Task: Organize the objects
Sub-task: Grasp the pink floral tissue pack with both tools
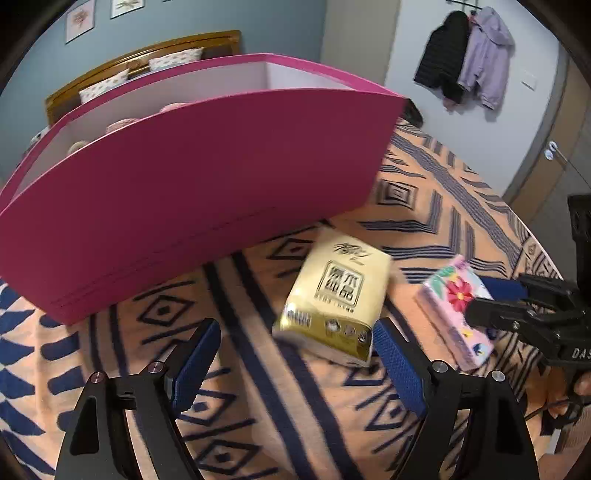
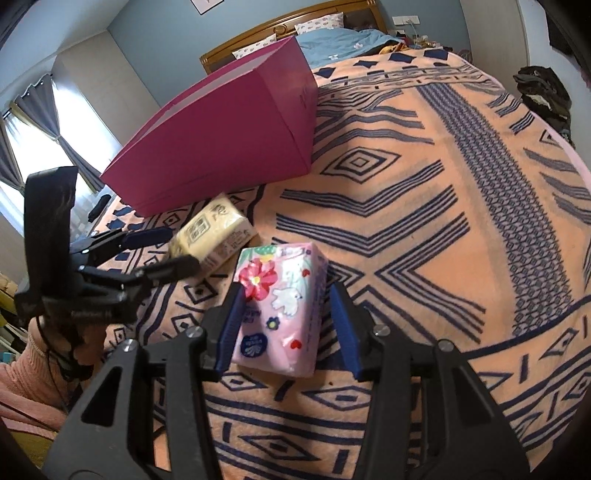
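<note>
A gold tissue pack [image 1: 334, 295] lies on the patterned bedspread in front of an open magenta box [image 1: 207, 184]. My left gripper [image 1: 295, 350] is open, its fingers just short of the gold pack. A pink floral tissue pack [image 2: 280, 310] lies on the bedspread between the open fingers of my right gripper [image 2: 288, 325], the left finger close to its side. The pink pack [image 1: 458, 314] and right gripper [image 1: 498, 302] also show in the left wrist view. The gold pack [image 2: 214, 230], box [image 2: 229, 140] and left gripper [image 2: 162, 247] show in the right wrist view.
The orange and navy bedspread [image 2: 424, 221] covers the bed. A wooden headboard [image 2: 288, 26] with pillows is at the far end. Dark clothes [image 2: 543, 92] lie at the bed's right edge. Jackets [image 1: 469, 59] hang on the wall beside a door [image 1: 554, 155].
</note>
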Action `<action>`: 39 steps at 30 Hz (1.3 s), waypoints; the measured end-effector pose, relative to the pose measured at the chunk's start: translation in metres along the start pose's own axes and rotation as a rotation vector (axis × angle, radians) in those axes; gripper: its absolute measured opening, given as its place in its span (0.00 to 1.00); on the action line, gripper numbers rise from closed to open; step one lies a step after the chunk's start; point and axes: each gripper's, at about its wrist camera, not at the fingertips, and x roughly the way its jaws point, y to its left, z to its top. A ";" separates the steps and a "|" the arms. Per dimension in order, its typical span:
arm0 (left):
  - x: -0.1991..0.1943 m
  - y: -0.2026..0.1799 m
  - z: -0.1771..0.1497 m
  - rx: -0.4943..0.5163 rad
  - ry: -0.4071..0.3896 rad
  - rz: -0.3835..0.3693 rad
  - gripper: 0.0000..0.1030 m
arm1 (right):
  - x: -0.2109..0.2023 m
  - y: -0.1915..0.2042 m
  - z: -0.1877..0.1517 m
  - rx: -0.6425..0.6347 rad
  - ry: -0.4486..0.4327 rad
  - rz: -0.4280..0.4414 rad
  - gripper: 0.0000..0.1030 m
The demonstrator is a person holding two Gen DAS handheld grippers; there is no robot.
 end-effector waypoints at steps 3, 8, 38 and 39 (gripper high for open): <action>0.002 0.009 0.000 -0.022 0.004 0.014 0.84 | 0.002 0.002 0.000 0.000 0.003 0.006 0.49; 0.007 0.019 -0.003 -0.048 0.021 0.034 0.80 | 0.007 0.004 0.001 0.005 0.008 0.017 0.49; -0.008 -0.027 -0.003 0.112 -0.016 -0.322 0.67 | -0.026 0.007 -0.021 0.055 0.002 0.076 0.50; -0.006 -0.028 -0.001 0.114 -0.013 -0.334 0.67 | -0.028 0.009 -0.024 0.050 0.007 0.095 0.49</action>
